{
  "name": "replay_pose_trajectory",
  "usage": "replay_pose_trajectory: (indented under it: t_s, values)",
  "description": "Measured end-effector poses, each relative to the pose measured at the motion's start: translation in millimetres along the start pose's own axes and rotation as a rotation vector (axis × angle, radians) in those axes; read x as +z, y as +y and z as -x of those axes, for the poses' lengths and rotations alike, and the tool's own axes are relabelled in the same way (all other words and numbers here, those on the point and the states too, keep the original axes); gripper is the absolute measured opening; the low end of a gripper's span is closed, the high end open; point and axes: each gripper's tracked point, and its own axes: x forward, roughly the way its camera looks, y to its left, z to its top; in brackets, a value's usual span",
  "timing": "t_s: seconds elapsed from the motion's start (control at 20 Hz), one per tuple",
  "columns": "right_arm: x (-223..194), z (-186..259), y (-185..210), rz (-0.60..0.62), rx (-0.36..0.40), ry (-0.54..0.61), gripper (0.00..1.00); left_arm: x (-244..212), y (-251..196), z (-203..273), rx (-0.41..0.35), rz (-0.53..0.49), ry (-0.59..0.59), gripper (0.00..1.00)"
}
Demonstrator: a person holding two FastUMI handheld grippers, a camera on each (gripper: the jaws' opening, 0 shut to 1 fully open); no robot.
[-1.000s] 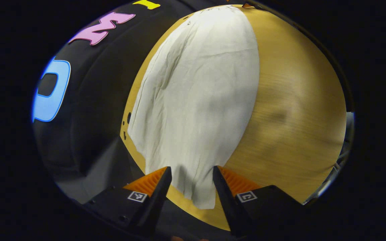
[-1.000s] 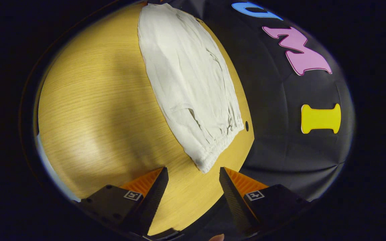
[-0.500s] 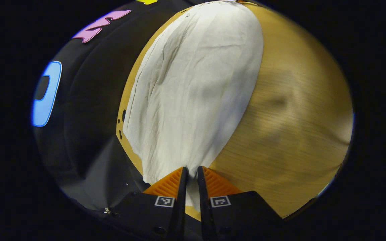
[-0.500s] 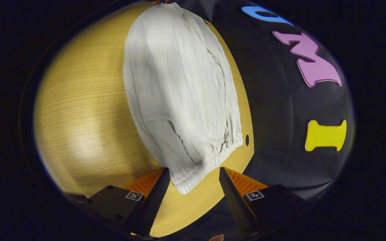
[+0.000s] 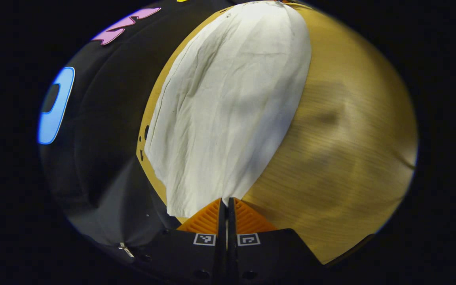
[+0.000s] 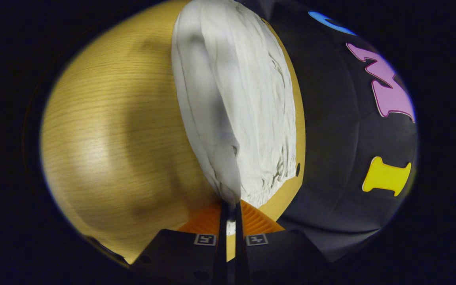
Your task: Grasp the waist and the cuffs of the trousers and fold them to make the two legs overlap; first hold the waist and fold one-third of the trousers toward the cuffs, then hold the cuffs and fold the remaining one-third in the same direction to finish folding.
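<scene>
Pinching both ends of the trousers (image 5: 228, 103) for the leg-over-leg fold.
Left gripper (image 5: 227, 204) jaws clamped on cuff corner, right gripper (image 6: 231, 206) jaws clamped on waist edge, lifting cloth off bench (image 6: 105, 130).

left gripper view: low, close, at one end of the white cloth trousers (image 5: 228, 99), looking lengthwise.
right gripper view: low, close, at the gathered waist.
shared: trousers (image 6: 247, 99), wooden table (image 5: 346, 158).

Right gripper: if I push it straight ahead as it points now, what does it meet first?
The trousers: the right gripper is shut on their gathered end, and the cloth runs on ahead over the table. Depth beyond is unclear.
</scene>
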Motion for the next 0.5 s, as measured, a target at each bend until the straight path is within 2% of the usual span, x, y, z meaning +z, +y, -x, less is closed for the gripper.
replay_pose_trajectory:
  t_s: [0.05, 0.15, 0.5]
  values:
    - [-0.9, 2.0, 0.1, -0.030, 0.019, 0.010, 0.07, -0.6, -2.4, 1.9, -0.016, 0.019, 0.000, 0.05]
    - [-0.6, 1.4, 0.2, -0.081, 0.054, 0.011, 0.07, -2.3, -11.6, 7.7, -0.044, 0.054, 0.000, 0.05]
    - [1.3, 4.7, -0.1, -0.061, 0.119, -0.025, 0.07, -27.7, -43.9, 34.6, -0.103, 0.108, 0.010, 0.05]
